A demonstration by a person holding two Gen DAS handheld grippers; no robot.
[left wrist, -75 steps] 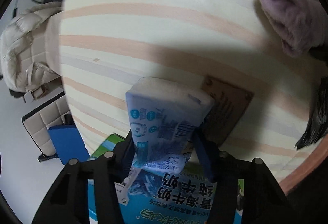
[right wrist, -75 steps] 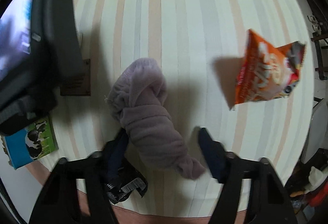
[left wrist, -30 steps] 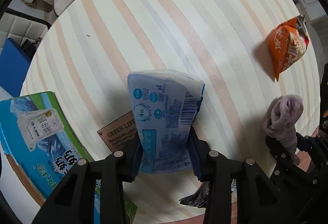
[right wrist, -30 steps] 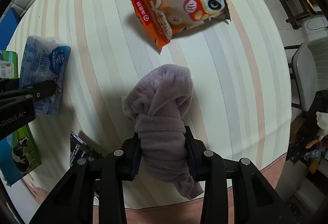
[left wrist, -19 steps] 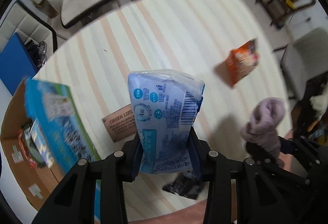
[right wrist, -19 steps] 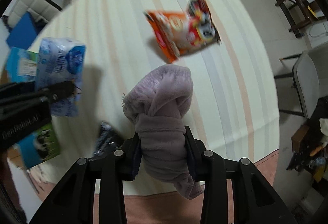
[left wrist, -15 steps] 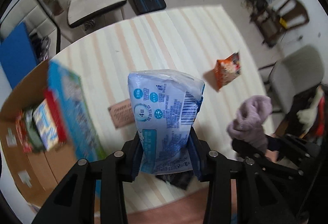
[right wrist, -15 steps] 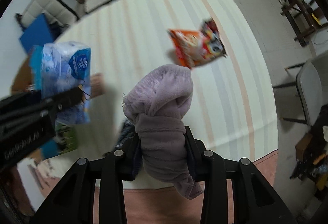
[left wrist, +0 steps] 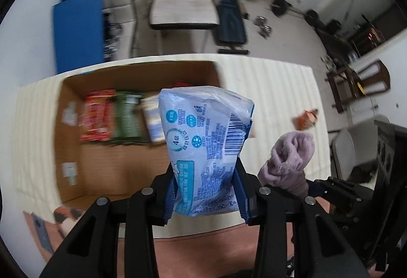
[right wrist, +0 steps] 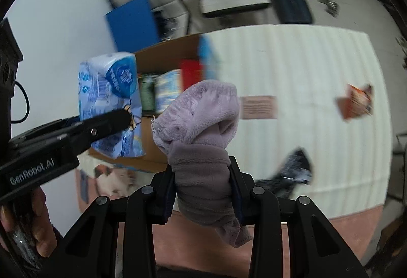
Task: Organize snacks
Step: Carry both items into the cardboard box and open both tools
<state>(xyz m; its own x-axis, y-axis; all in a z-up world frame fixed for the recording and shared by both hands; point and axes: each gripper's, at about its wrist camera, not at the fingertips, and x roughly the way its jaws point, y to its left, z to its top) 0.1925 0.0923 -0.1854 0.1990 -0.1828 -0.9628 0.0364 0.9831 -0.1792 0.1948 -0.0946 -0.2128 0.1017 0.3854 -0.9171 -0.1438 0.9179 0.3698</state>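
Note:
My left gripper (left wrist: 204, 191) is shut on a light blue plastic pack (left wrist: 206, 148) and holds it upright, high above the open cardboard box (left wrist: 106, 171). The box has red, green and pale snack packets (left wrist: 119, 117) lined up along its far side. The same blue pack (right wrist: 112, 102) shows in the right wrist view, clamped in the left gripper's black finger. My right gripper (right wrist: 203, 191) is shut on a rolled mauve fleece cloth (right wrist: 201, 130), held in the air to the right of the box. An orange snack bag (right wrist: 356, 102) and a black packet (right wrist: 287, 173) lie on the striped table.
A brown plaque (right wrist: 257, 107) lies on the striped tablecloth (right wrist: 305, 69) between box and orange bag. A phone and a picture card (left wrist: 51, 222) lie by the box's near left corner. Beyond the table stand a cream chair (left wrist: 183, 11), a blue panel (left wrist: 78, 31) and weights.
Both grippers have risen high above the table and tilted up towards the room. The blue pack has moved left until the open box lies beneath it. Both grips are unchanged.

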